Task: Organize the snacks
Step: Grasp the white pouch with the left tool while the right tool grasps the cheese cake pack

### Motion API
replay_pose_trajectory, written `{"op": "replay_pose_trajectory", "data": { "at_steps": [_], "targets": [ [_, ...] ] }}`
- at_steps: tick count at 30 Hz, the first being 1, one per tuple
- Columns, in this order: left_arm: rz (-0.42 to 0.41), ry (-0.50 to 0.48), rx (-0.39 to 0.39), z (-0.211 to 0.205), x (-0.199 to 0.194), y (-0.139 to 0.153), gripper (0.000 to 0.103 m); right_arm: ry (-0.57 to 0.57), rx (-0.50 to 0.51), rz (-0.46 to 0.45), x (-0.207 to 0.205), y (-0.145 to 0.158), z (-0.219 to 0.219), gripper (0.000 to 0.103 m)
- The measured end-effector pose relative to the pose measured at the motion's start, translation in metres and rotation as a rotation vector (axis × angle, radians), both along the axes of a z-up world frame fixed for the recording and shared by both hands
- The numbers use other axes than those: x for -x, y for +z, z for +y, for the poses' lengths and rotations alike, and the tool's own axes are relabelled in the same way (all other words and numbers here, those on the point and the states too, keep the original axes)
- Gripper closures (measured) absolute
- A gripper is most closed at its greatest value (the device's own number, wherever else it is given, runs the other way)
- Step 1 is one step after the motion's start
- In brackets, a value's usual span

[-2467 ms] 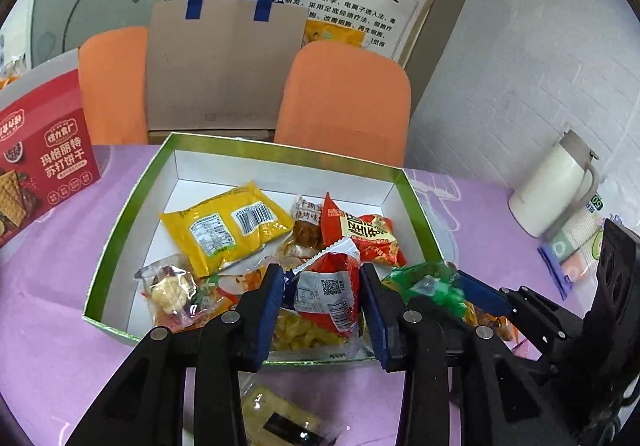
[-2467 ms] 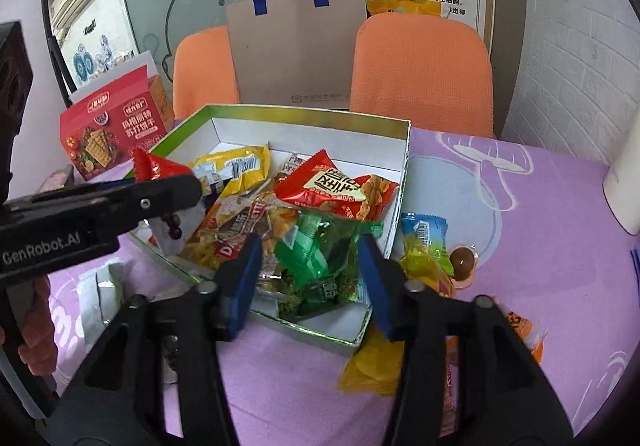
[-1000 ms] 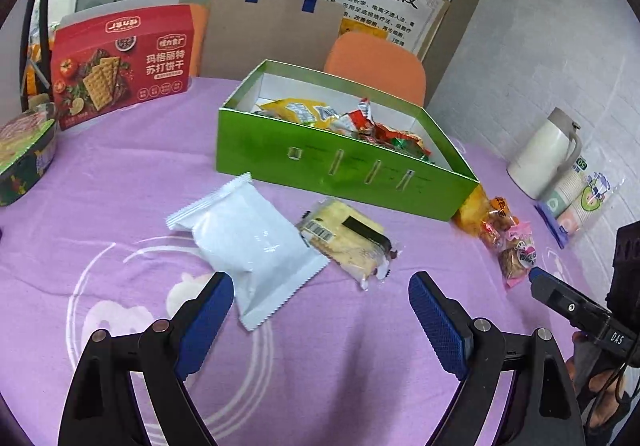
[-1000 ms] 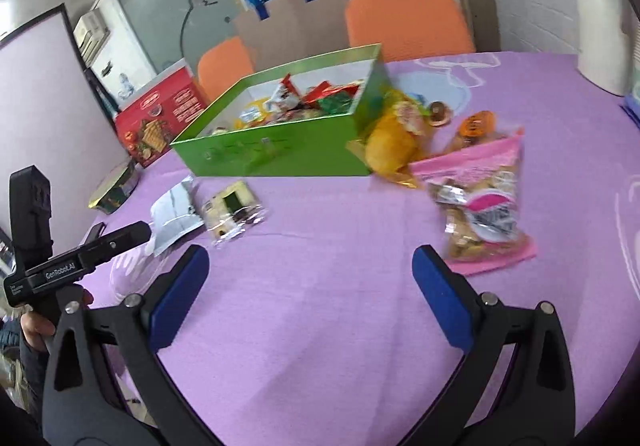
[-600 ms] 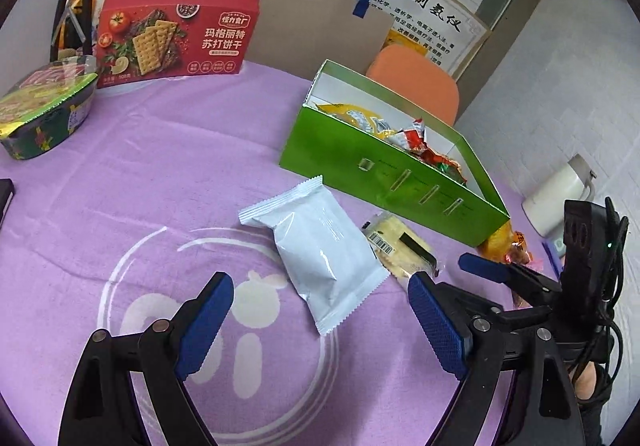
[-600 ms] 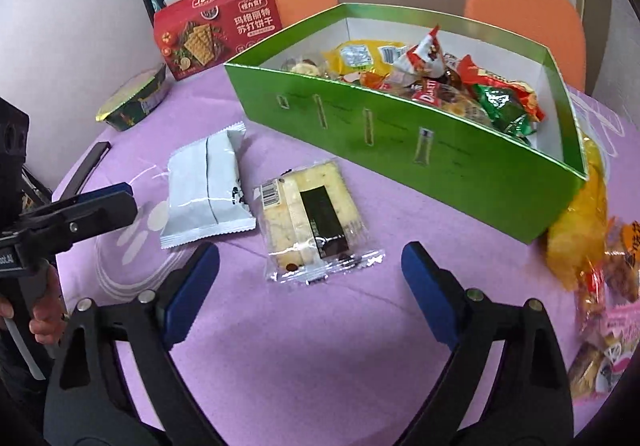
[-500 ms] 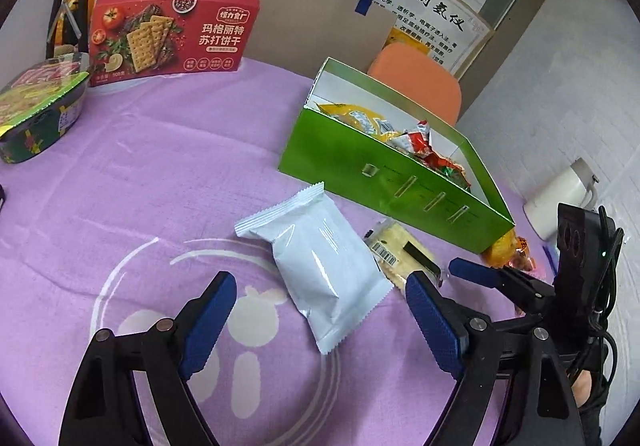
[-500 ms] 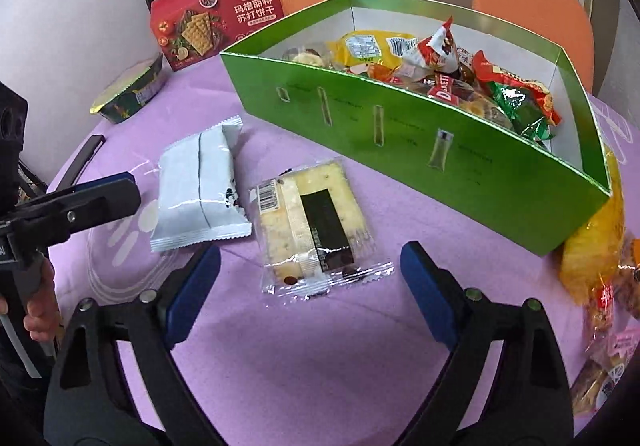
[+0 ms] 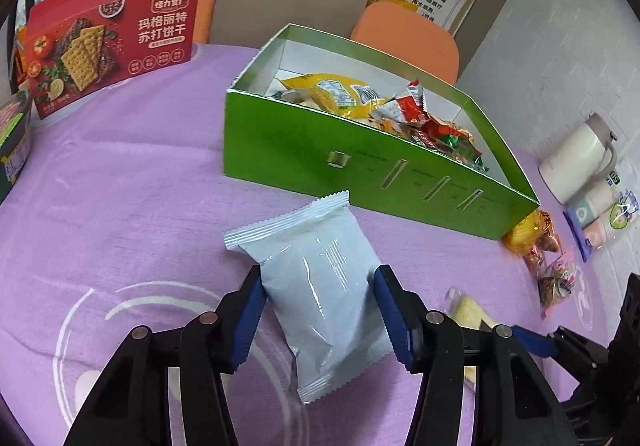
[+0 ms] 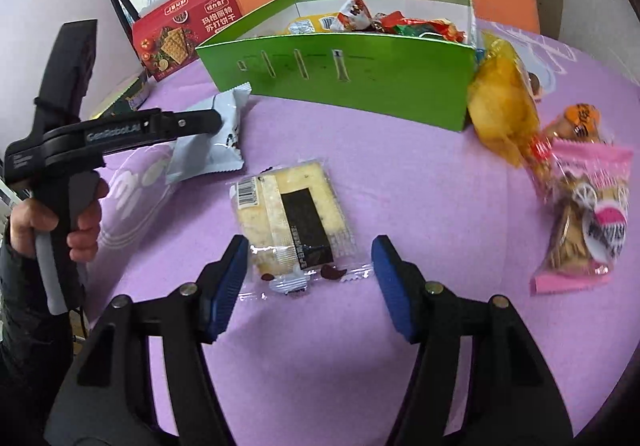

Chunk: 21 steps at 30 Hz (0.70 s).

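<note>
Purple cloth [image 9: 120, 213] covers the table, and my two snacks lie on it in front of the green box [image 9: 320, 161]. My left gripper [image 9: 318, 310] has its blue pads on both sides of the grey-white packet [image 9: 320, 286]; they look like they touch it, so I think I am holding it. Its long way points from me toward the box. My right gripper [image 10: 306, 278] is wide, with the clear cracker packet [image 10: 290, 211] just ahead, its near edge between the pads. I cannot tell if the grey-white packet is lifted. The box wall hides how full the box is.
</note>
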<state>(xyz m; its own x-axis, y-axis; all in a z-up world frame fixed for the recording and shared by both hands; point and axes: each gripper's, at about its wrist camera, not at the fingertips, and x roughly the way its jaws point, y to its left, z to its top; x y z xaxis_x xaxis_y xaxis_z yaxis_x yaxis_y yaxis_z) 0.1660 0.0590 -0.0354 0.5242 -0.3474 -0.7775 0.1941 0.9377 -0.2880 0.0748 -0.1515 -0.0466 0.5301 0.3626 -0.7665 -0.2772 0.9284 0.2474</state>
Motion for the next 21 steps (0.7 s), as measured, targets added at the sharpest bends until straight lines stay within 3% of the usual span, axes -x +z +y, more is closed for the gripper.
{"op": "replay_pose_trajectory", "data": {
  "at_steps": [4,9,11,13,19,21],
  "targets": [
    [0.006,-0.012,-0.063,-0.024,-0.008,-0.002,0.024,-0.025,-0.004,-0.002,0.006,0.002,-0.011,0.038],
    [-0.020,-0.056,-0.144,-0.044,-0.009,-0.009,0.024,-0.017,-0.006,-0.015,0.005,0.004,-0.012,0.037],
    [-0.030,-0.080,-0.172,-0.048,-0.008,-0.010,0.029,0.003,-0.001,-0.018,0.003,0.004,-0.008,0.034],
    [-0.027,-0.106,-0.175,-0.051,-0.006,-0.009,0.029,0.021,0.016,-0.025,0.002,0.004,-0.004,0.030],
    [-0.031,-0.137,-0.167,-0.055,0.000,-0.008,0.029,0.062,0.110,-0.053,-0.004,0.001,0.012,0.029],
    [-0.044,-0.132,-0.165,-0.054,0.003,-0.008,0.032,0.063,0.147,-0.081,-0.002,-0.001,0.013,0.042]
  ]
}}
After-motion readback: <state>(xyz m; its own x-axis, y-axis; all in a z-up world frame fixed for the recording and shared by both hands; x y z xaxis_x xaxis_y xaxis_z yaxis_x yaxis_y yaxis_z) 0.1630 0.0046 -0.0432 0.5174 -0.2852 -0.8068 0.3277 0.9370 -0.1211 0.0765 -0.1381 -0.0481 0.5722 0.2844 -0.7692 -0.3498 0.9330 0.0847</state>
